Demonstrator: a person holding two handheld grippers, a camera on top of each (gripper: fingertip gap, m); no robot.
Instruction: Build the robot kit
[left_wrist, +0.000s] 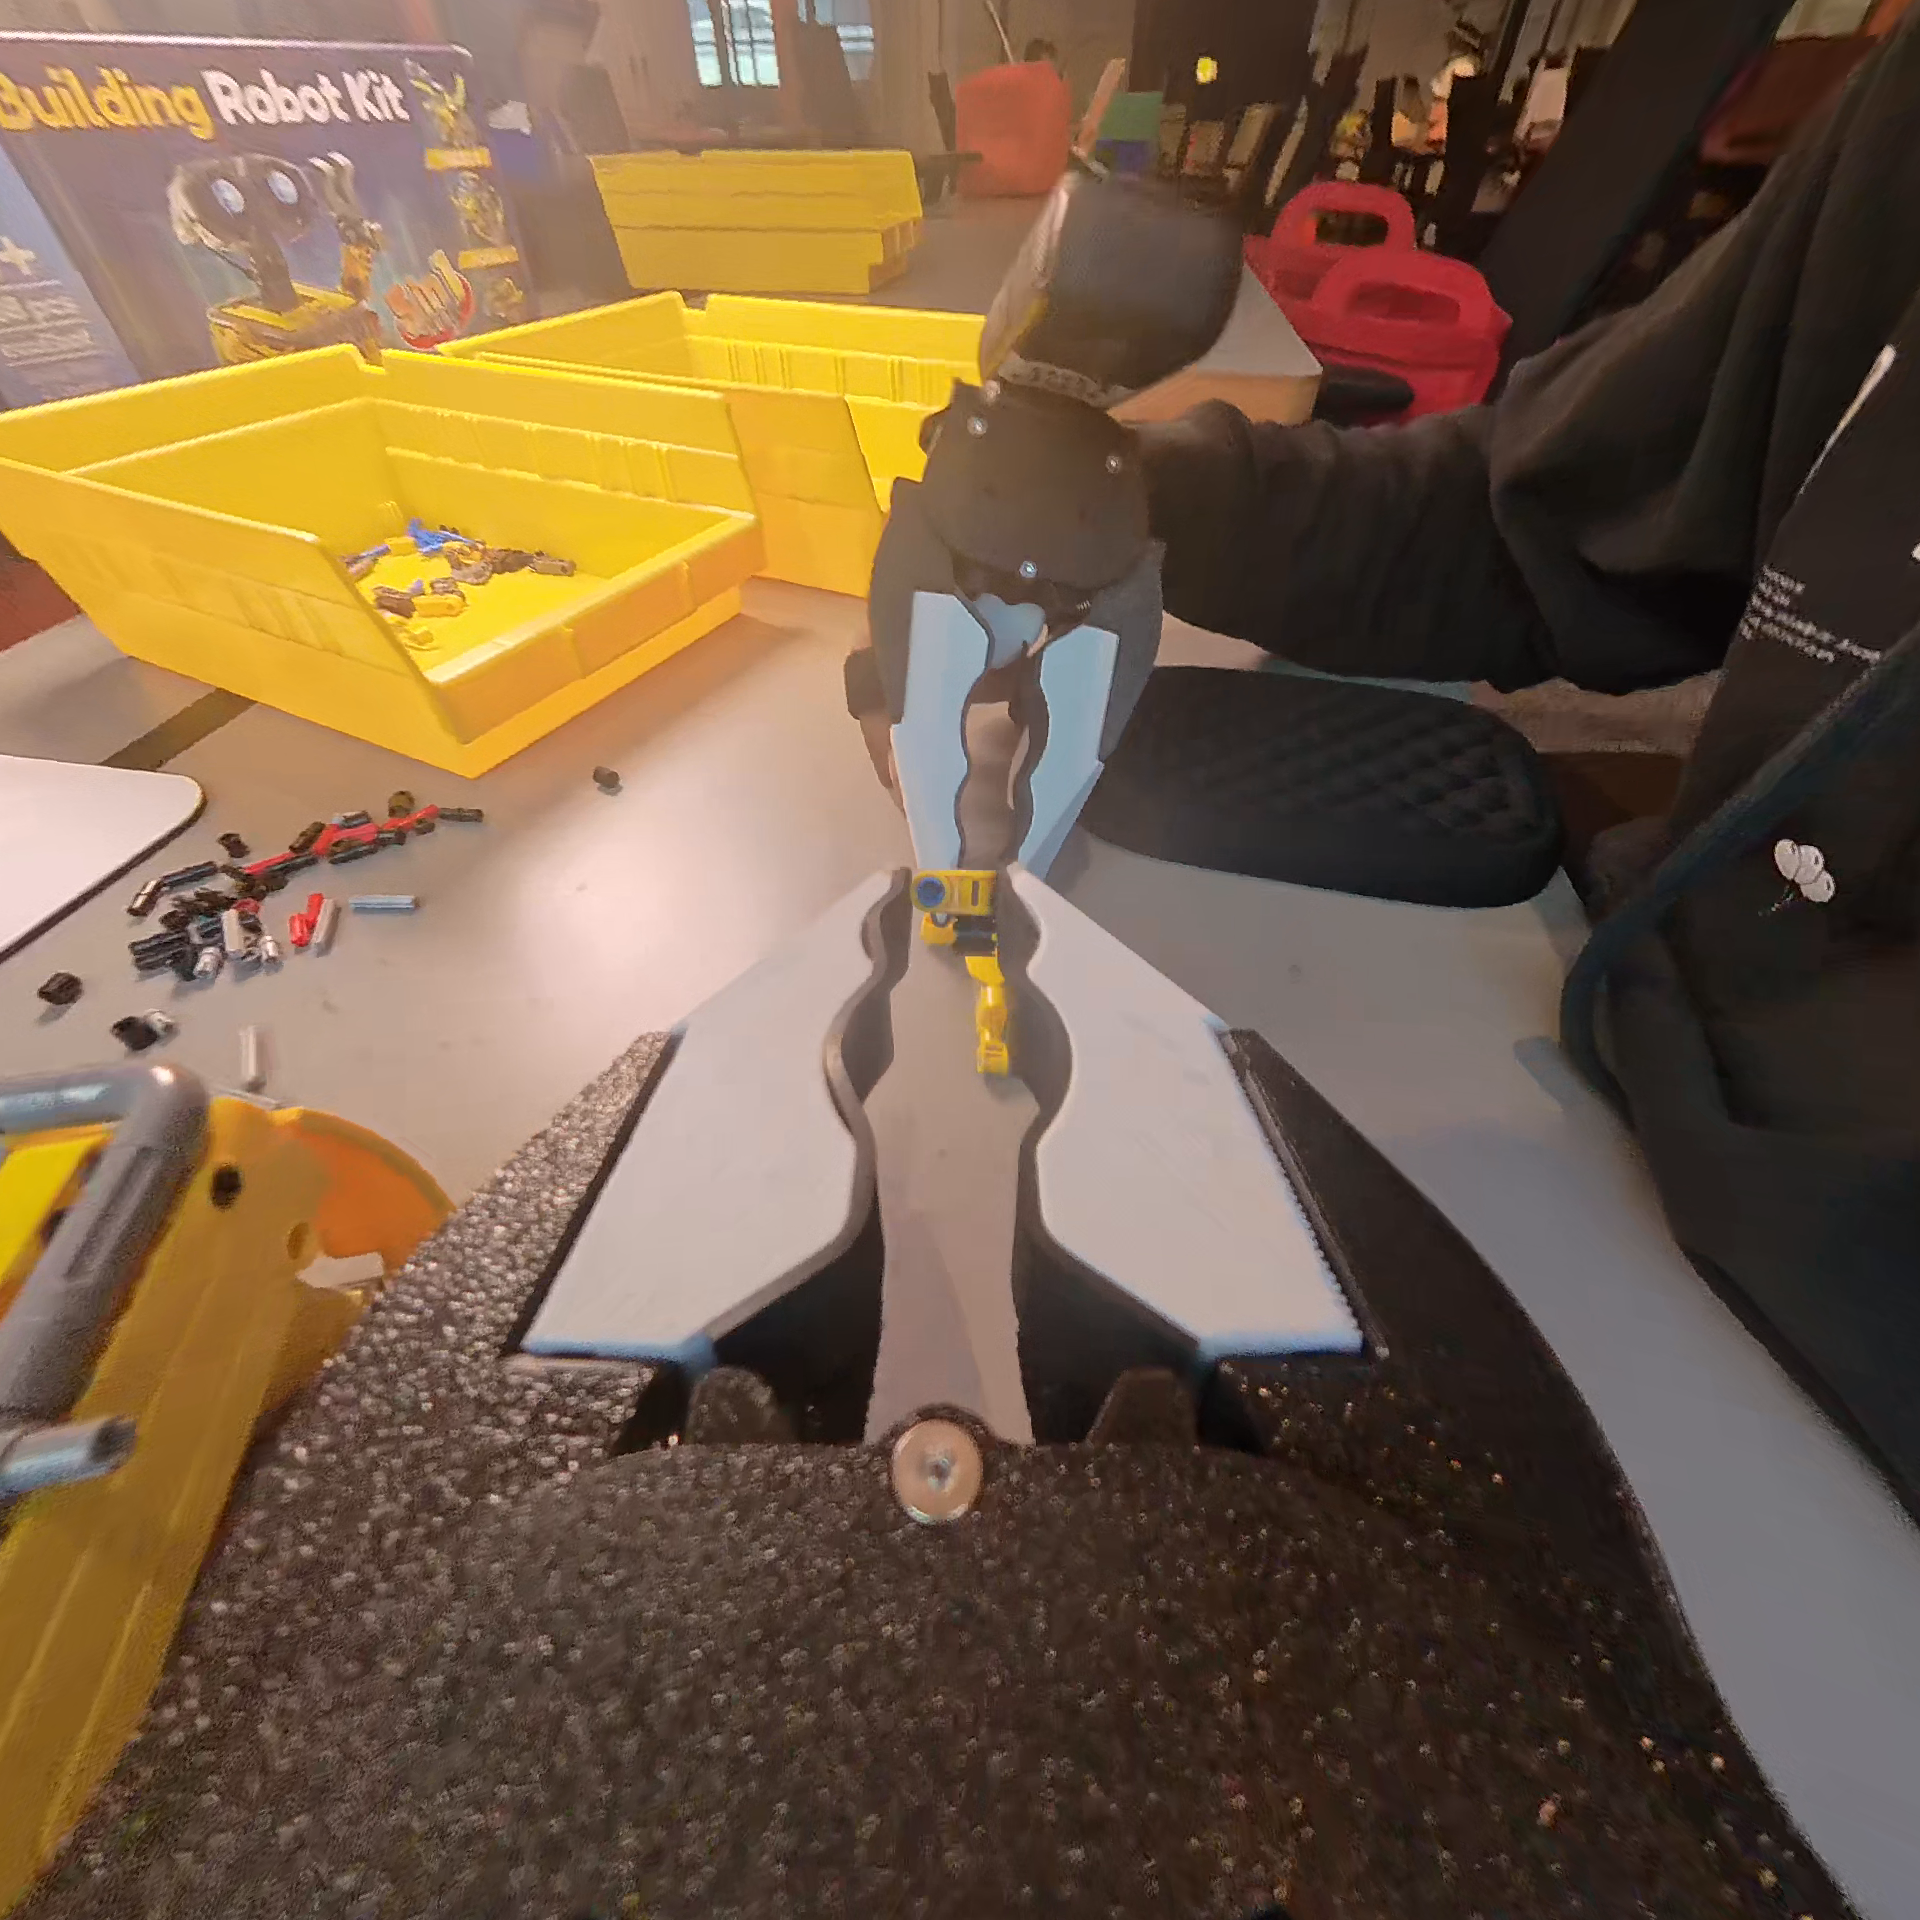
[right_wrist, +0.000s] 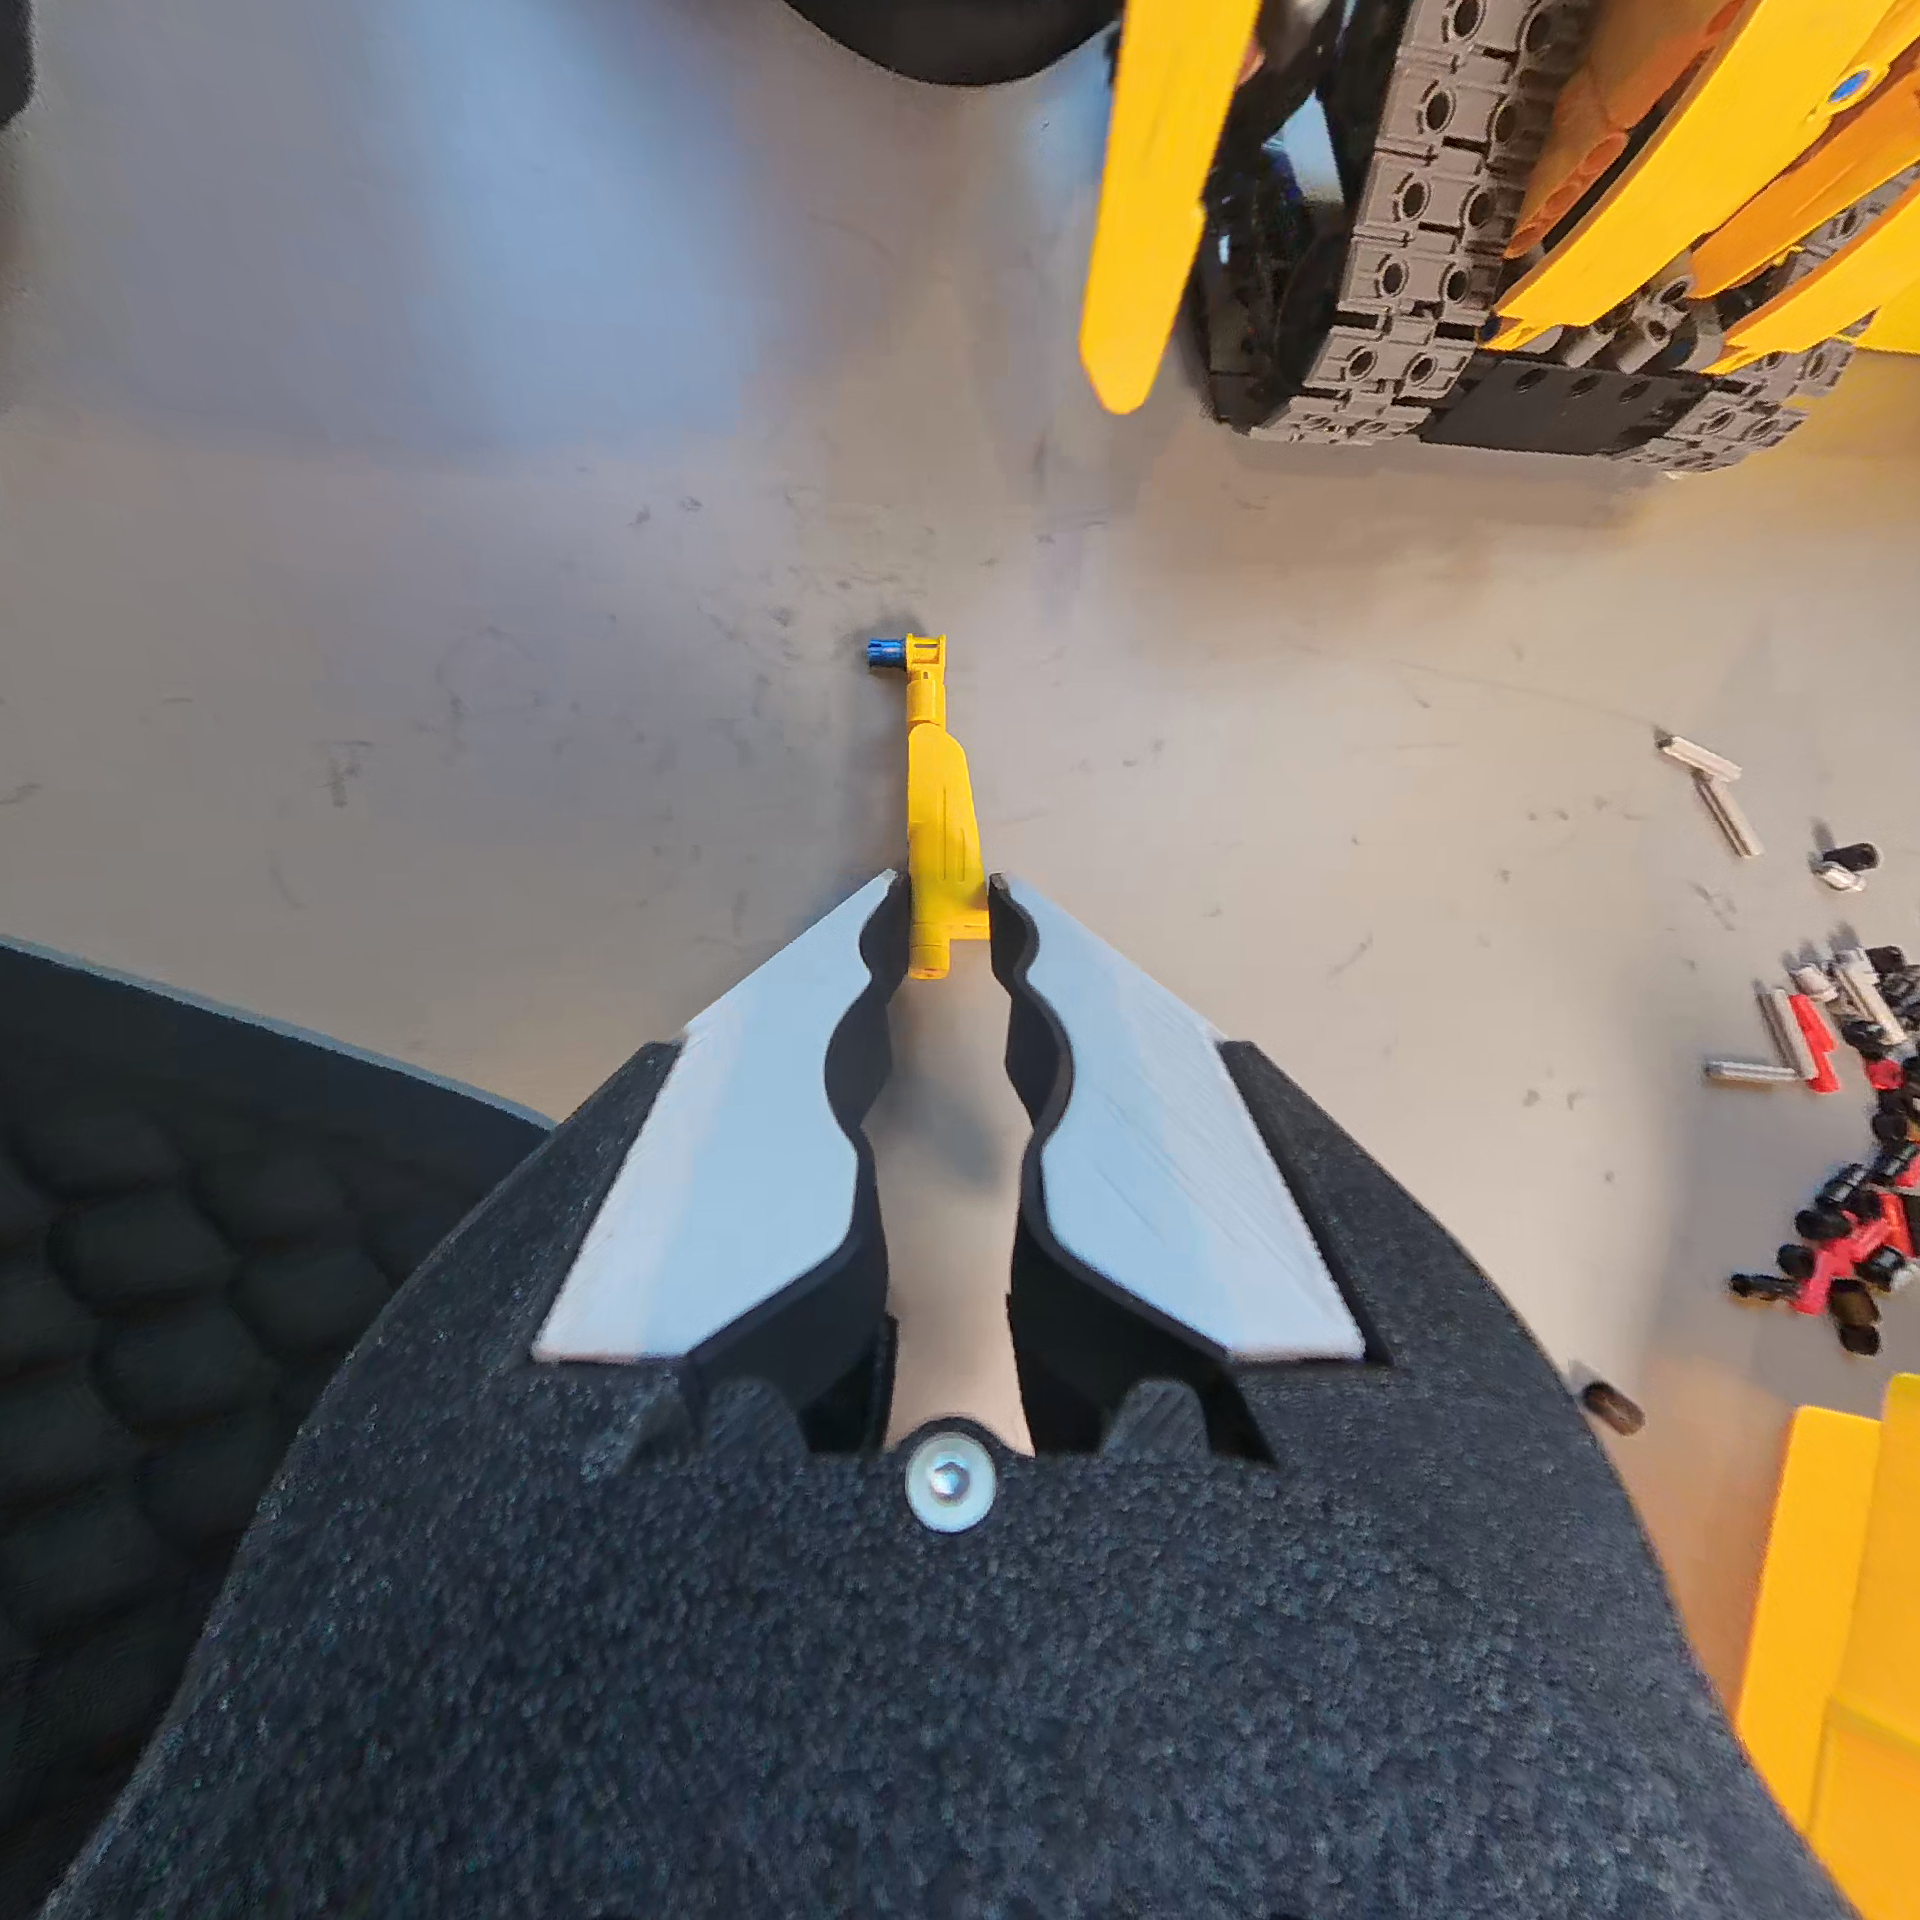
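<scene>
A slim yellow building-kit piece (right_wrist: 940, 821) with a blue pin (right_wrist: 883, 651) at its far end sticks out ahead of my right gripper (right_wrist: 943, 878), which is shut on its near end above the grey table (right_wrist: 416, 623). In the left wrist view the right gripper (left_wrist: 971, 862) points down from above, with the yellow piece (left_wrist: 956, 899) at its tips. My left gripper (left_wrist: 958, 881) faces it, jaws a narrow gap apart. The piece shows through that gap, and no contact with the left fingers shows. The left gripper does not appear in the right wrist view.
A yellow tracked model (right_wrist: 1455, 260) stands close by and also shows in the left wrist view (left_wrist: 156, 1299). Loose small parts (left_wrist: 260, 883) lie on the table to the left. Yellow bins (left_wrist: 312, 582), a kit box (left_wrist: 260, 187), a black pad (left_wrist: 1320, 779) and a person's sleeve (left_wrist: 1455, 499) surround the spot.
</scene>
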